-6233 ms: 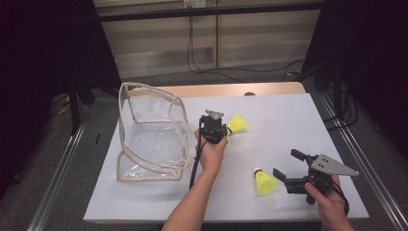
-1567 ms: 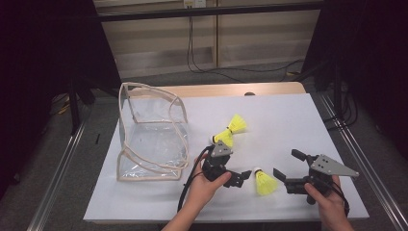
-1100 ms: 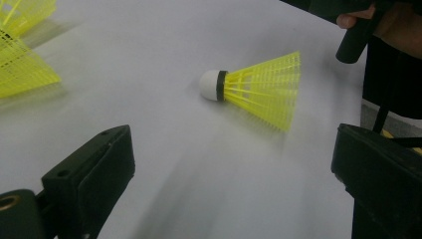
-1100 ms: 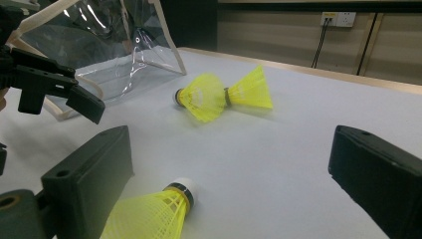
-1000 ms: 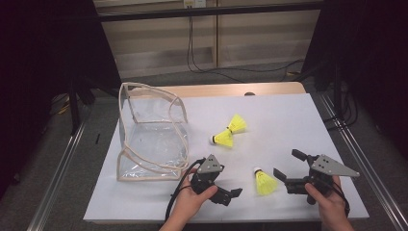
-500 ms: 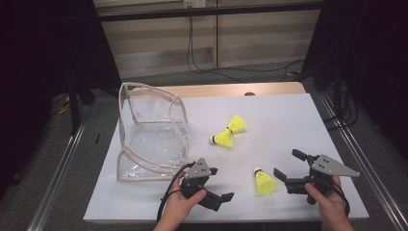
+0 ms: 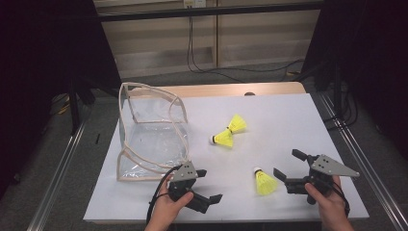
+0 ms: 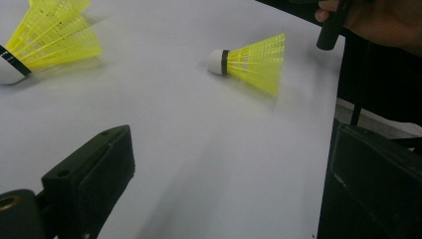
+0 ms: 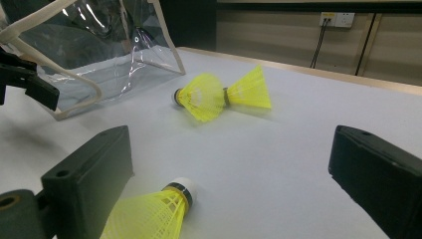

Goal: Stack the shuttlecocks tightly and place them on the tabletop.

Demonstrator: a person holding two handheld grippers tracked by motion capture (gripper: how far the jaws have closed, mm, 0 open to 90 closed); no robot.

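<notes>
Two yellow shuttlecocks [image 7: 230, 131] lie touching at the middle of the white table. A third shuttlecock [image 7: 263, 182] lies near the front, cork pointing away from me. My left gripper [image 7: 210, 185] hovers open at the front edge, just right of the clear bag [image 7: 149, 134], with nothing between its jaws. In the left gripper view the single shuttlecock [image 8: 251, 62] lies well ahead of the left gripper [image 8: 229, 184]. My right gripper [image 7: 287, 163] is open, and the same shuttlecock [image 9: 149, 214] lies by its left jaw. The touching pair [image 9: 219, 97] lies farther off.
The clear plastic bag with beige trim [image 9: 99, 55] stands open on the table's left side. A wooden strip [image 7: 231, 90] runs along the far edge. Metal rails [image 7: 57, 168] flank the table. Cables [image 7: 202, 53] hang at the back wall.
My left gripper left a second shuttlecock beside the one in the middle, then drew back and left to the front edge. The right gripper has stayed in place.
</notes>
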